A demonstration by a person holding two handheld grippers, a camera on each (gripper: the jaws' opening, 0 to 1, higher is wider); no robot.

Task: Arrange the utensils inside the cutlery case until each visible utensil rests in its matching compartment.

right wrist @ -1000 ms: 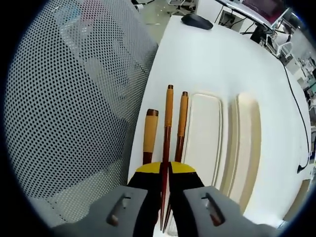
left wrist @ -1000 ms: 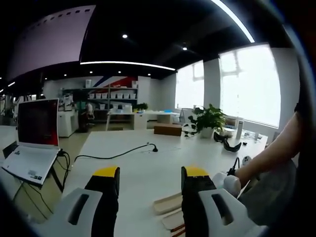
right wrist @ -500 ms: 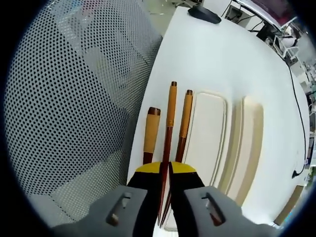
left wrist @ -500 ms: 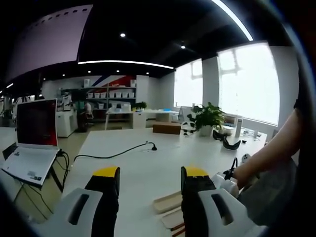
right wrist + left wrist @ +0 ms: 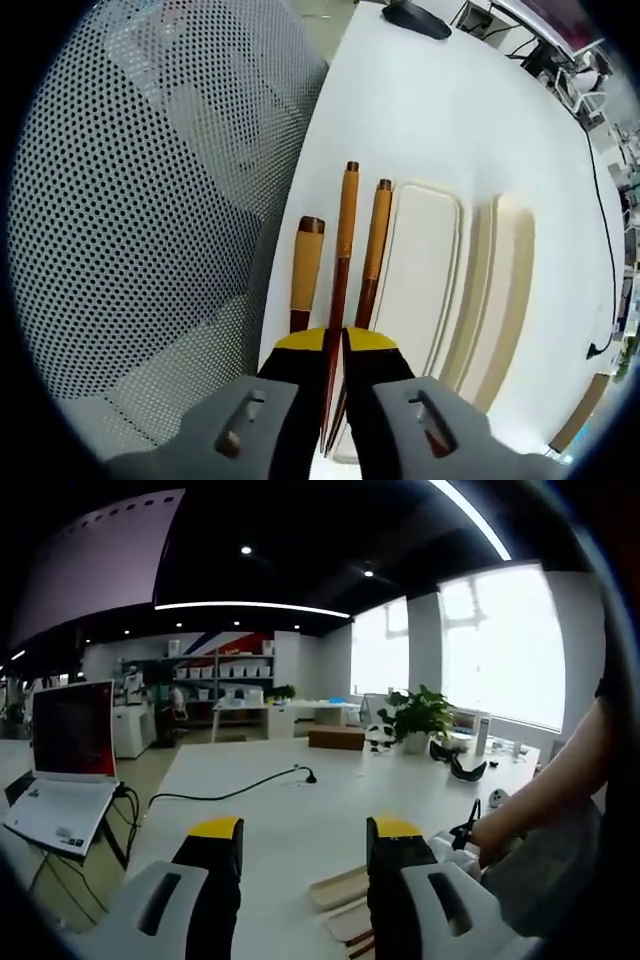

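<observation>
In the right gripper view my right gripper is shut on a dark chopstick with a tan grip, which points away along the jaws. A second matching chopstick lies just right of it, against the cream cutlery case. A third utensil with a tan handle lies on the left, near the table edge. The case's other cream half lies alongside. In the left gripper view my left gripper is open over the white table with nothing between its jaws. A corner of the case shows beside its right jaw.
A mesh chair back stands close along the table's edge, and a black mouse lies far up the table. In the left gripper view a laptop sits at the left, a black cable crosses the table, and a person's arm reaches in.
The right gripper view has slid slightly, so the camera moved; the chopstick stays gripped. The left gripper view is nearly unchanged.
</observation>
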